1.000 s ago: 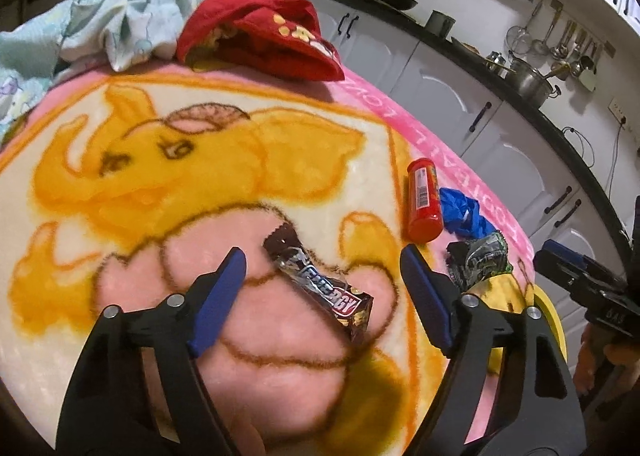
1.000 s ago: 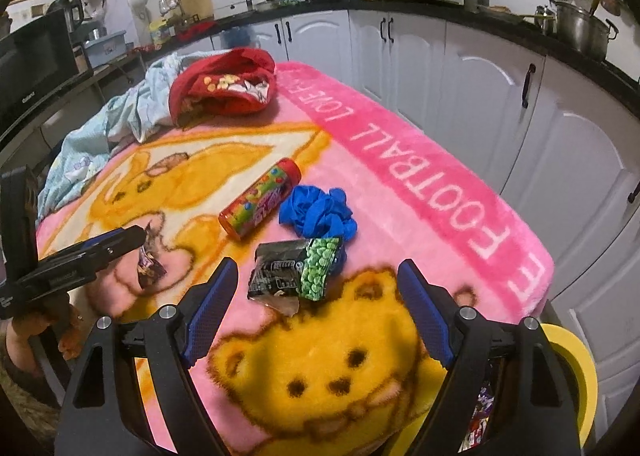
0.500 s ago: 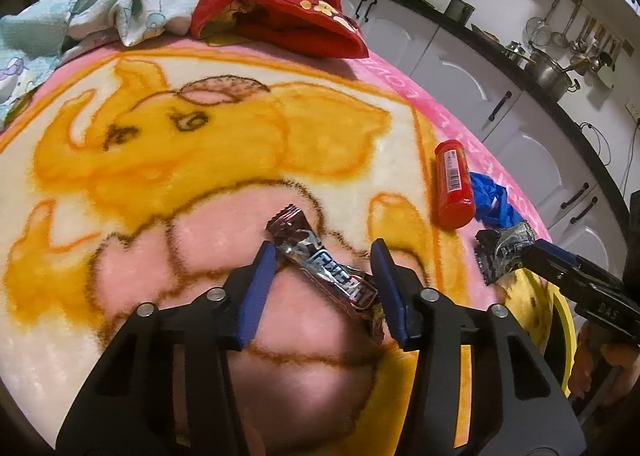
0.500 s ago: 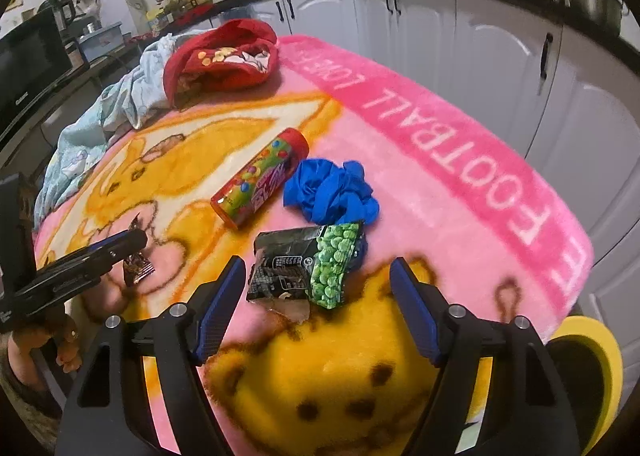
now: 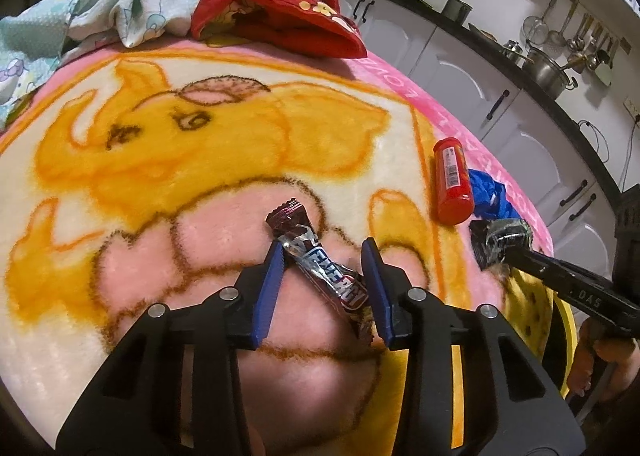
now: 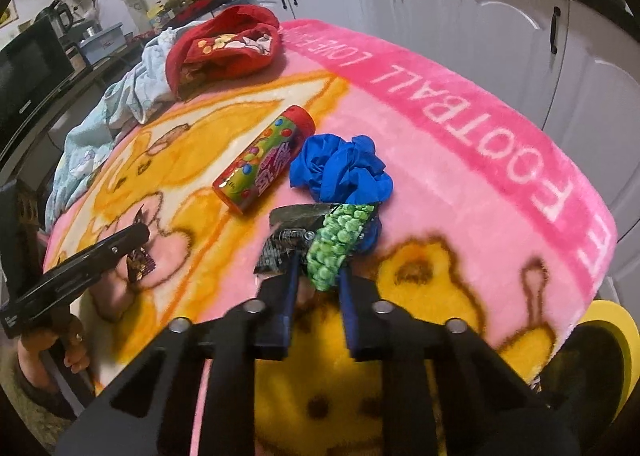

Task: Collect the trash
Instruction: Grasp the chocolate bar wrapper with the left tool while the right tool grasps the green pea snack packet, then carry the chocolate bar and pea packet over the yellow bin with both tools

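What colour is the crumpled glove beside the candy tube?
Bright blue glove, clearest in the right wrist view.

The right claw (image 6: 318, 276), just closing, seemingly pinches the green snack wrapper (image 6: 340, 246) on the blanket (image 6: 460, 183).

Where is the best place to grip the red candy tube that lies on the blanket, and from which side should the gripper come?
Grip the candy tube across its middle, coming from above with the fingers on its two long sides. It lies flat on the blanket, so its round body would probably slip if taken at the ends. The blue plastic bag sits close on one side, so that finger has little room.
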Demonstrator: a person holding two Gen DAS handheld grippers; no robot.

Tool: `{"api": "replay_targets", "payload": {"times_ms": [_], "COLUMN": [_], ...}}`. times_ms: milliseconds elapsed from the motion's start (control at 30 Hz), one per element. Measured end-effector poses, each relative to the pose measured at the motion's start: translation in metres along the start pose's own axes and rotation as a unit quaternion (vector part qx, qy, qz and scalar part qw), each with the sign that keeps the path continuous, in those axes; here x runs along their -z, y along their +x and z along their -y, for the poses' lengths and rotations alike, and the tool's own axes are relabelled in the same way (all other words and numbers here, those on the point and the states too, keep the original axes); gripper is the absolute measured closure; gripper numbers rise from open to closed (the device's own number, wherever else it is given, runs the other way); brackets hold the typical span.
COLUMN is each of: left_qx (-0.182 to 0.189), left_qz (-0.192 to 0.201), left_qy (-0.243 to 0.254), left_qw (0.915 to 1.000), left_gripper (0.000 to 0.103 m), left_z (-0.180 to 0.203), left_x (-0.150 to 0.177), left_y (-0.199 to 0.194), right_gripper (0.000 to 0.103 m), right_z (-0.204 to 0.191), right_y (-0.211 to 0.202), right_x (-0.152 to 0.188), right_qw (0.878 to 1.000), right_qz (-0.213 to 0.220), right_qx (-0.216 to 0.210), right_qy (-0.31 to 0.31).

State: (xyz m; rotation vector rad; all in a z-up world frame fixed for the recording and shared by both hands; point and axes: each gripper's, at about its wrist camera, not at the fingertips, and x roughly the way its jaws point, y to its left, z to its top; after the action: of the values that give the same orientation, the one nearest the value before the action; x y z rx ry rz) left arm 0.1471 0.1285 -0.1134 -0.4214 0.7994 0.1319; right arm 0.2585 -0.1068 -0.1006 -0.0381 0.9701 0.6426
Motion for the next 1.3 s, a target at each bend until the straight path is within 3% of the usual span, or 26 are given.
{"api": "replay_targets", "payload": {"times_ms": [133,167,200,500,833,1300], "left_qx": [0.001,0.001,0.0,0.012,0.037,0.074], "left_qz": [-0.001,-0.001,-0.001,0.001,0.025,0.049], "left_qy": [0.008,0.009,0.01,0.02,0.058,0.106], "left_qw": [1.0,1.0,0.9999,0.9997,0.9973,0.9904], "left_gripper": [0.074,0.085,0.088,0.093,0.094,0.094], "left_z": [0.002,0.002,0.003,0.01,0.044,0.103], "left_x": [0.003,0.004,0.004,0.01,0.006,0.0], "left_y": [-0.004,-0.004,-0.005,-0.015,-0.039,-0.058], "right_gripper": [0.095,0.095,0.095,0.096,0.096,0.096], "right_z": [-0.004,-0.004,-0.005,-0.008,-0.013,0.007], "right_y": [-0.009,-0.01,-0.012,-0.028,-0.064,-0.118], "right_x": [0.005,0.005,0.006,0.015,0.022,0.035], "right_qw": [1.0,1.0,1.0,0.999,0.997,0.993], "right_qz": [0.005,0.005,0.006,0.014,0.049,0.094], "right_qx": [0.001,0.001,0.003,0.008,0.025,0.045], "right_qy": [-0.014,-0.016,-0.018,-0.029,-0.06,-0.055]}}
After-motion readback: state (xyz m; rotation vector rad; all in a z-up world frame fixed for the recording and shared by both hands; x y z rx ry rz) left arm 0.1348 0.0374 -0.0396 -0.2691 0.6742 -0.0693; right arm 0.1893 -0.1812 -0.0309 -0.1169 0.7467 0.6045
